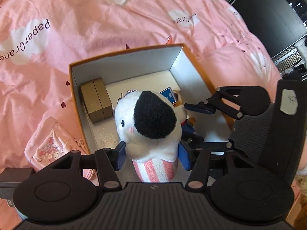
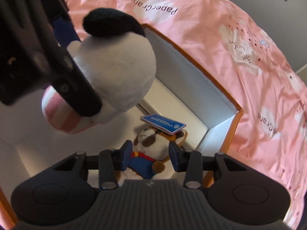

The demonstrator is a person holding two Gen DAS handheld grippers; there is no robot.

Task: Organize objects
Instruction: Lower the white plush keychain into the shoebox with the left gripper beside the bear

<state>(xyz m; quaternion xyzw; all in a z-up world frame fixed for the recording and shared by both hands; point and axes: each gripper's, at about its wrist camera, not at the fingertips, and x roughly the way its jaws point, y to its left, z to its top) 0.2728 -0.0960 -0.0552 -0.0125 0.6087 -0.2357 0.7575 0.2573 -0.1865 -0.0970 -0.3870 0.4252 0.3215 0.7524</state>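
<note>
Pink cloud-print bedding [image 1: 134, 25] surrounds your orange box [image 1: 126, 52]; your left gripper [image 1: 151, 153] clamps the white plush [image 1: 147, 126], your right gripper [image 2: 151, 153] gapes.

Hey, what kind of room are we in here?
Probably a bedroom: a rumpled pink quilt printed with clouds covers what looks like a bed, an open orange box sits on it, and the left tool holds a plush toy above it.

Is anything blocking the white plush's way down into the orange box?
Partly. The left hand-held gripper holds the white plush above the orange box. Directly below lie a brown-and-white dog plush and a blue card, with the right hand-held gripper around the dog. Bare floor remains beside the gold box.
</note>
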